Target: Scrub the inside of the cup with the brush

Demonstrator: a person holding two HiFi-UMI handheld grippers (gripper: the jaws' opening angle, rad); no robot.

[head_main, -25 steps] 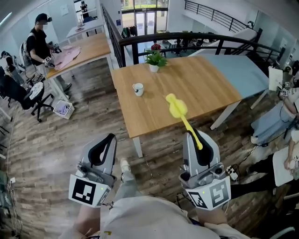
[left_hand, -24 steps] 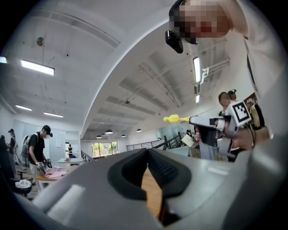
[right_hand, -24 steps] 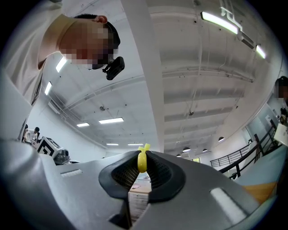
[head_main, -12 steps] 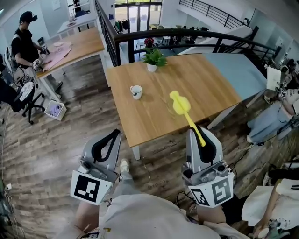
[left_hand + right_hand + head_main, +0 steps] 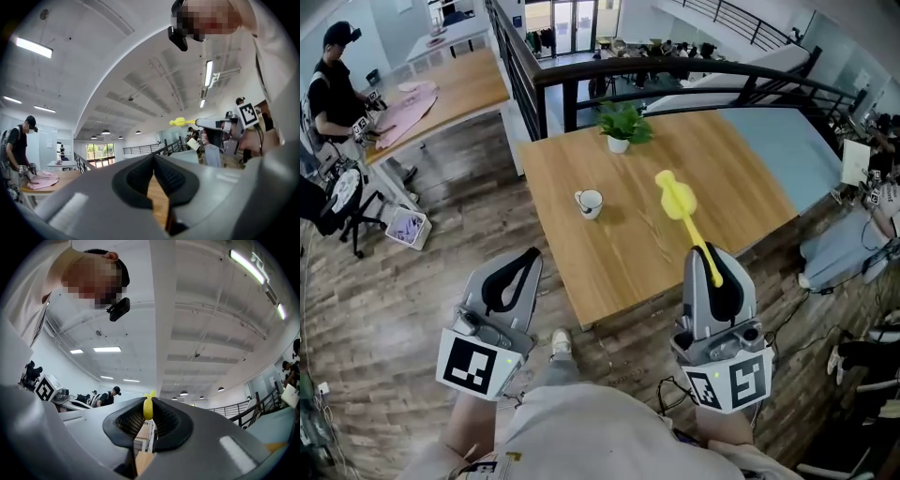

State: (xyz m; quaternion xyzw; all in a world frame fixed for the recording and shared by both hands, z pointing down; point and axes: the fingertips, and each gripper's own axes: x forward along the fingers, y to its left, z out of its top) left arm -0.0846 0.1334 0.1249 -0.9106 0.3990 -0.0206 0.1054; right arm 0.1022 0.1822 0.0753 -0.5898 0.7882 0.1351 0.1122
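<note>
The small white ceramic cup [image 5: 589,202] stands upright on the left part of the light wooden table [image 5: 628,253], well apart from both my tools. My right gripper [image 5: 717,274] is clenched on the handle of the yellow long-handled brush [image 5: 680,200], whose head juts over the tabletop to the right of the cup. My left gripper [image 5: 512,279] is closed on nothing and hovers over the plank floor [image 5: 412,309], short of the table's near edge. A green potted plant [image 5: 622,126] sits at the far edge.

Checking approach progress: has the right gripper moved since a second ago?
Yes: the right gripper, shut on the brush, has advanced toward the near edge of the table.
</note>
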